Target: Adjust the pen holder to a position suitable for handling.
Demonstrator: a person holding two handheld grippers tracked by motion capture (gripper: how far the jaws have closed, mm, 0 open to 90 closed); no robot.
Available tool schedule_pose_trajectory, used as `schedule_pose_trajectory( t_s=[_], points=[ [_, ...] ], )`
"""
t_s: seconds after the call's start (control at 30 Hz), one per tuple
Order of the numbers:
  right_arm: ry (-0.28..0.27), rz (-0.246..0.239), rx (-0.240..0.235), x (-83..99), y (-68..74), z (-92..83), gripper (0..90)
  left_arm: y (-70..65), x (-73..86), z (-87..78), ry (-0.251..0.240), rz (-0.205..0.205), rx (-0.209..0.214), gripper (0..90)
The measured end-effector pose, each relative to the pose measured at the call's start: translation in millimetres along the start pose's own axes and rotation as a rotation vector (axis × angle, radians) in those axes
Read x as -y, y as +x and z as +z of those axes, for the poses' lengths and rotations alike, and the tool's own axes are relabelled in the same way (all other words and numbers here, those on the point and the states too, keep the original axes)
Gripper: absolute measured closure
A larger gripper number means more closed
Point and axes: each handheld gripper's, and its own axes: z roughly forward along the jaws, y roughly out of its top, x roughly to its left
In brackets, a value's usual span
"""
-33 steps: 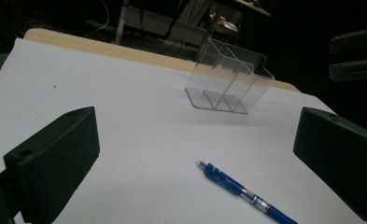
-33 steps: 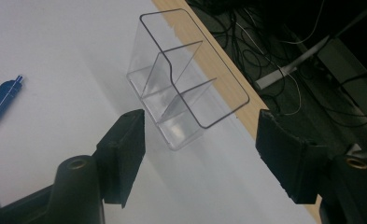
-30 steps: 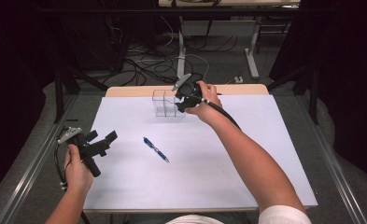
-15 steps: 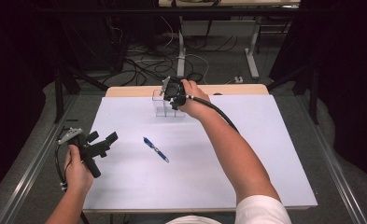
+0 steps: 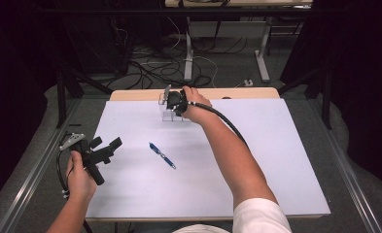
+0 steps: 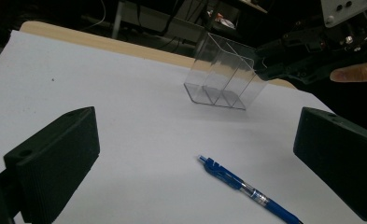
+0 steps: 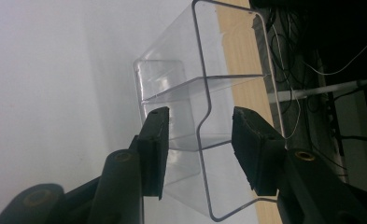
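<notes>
Clear plastic makes up the holder [image 5: 171, 112], a small box with inner dividers that stands at the far edge of the white sheet [image 5: 276, 160], just before the wooden table edge [image 5: 247, 92]. Compared with a second ago, the right gripper [image 5: 171, 103] has shifted leftward along the far edge and come lower, so that it now sits right over the holder instead of beside it. Its jaws have just been closing, with part of the holder between them. In the right gripper view the two black pads [image 7: 154, 149] stand on either side of one thin wall of the holder [image 7: 204, 140]; the left pad seems to lie against a side face, while a gap shows between the wall and the right pad, so the jaws are half closed and not yet clamped. The left gripper [image 5: 103, 148] has kept its place near the left edge of the sheet, held in the left hand [image 5: 79, 174], jaws wide and empty. A blue pen [image 5: 162, 155] lies on the sheet between the two grippers, untouched, well apart from the holder.
</notes>
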Motion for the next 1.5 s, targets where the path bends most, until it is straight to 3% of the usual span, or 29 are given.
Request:
schedule_pose_trajectory(
  t_s=[0.13,0.57,0.67,0.87,1.0,1.2,1.5],
  points=[
    [0.028,-0.010,-0.009,-1.0,1.0,4.3,57.8,-0.3,0.6,0.9,0.001,-0.003,0.006,0.2],
    [0.032,-0.018,-0.041,-2.6,3.7,15.3,62.3,-0.6,1.5,2.2,-0.003,-0.001,0.009,0.2],
    [0.009,-0.010,-0.046,-1.5,3.4,15.1,68.0,0.3,1.7,2.1,-0.002,0.001,0.005,0.2],
    [0.051,-0.016,-0.068,-4.7,5.3,9.1,82.8,-0.1,1.2,1.4,0.001,0.004,0.007,0.2],
    [0.042,-0.019,-0.085,-5.2,8.9,8.1,85.2,-1.3,1.9,2.7,-0.003,-0.006,0.009,0.2],
    [0.061,-0.048,-0.115,-6.1,13.7,4.4,87.7,-1.1,2.0,2.2,0.005,-0.006,0.008,0.2],
    [0.072,-0.104,-0.095,-8.0,22.6,-3.3,89.0,-0.4,2.3,2.0,0.004,-0.008,0.003,0.2]
  ],
)
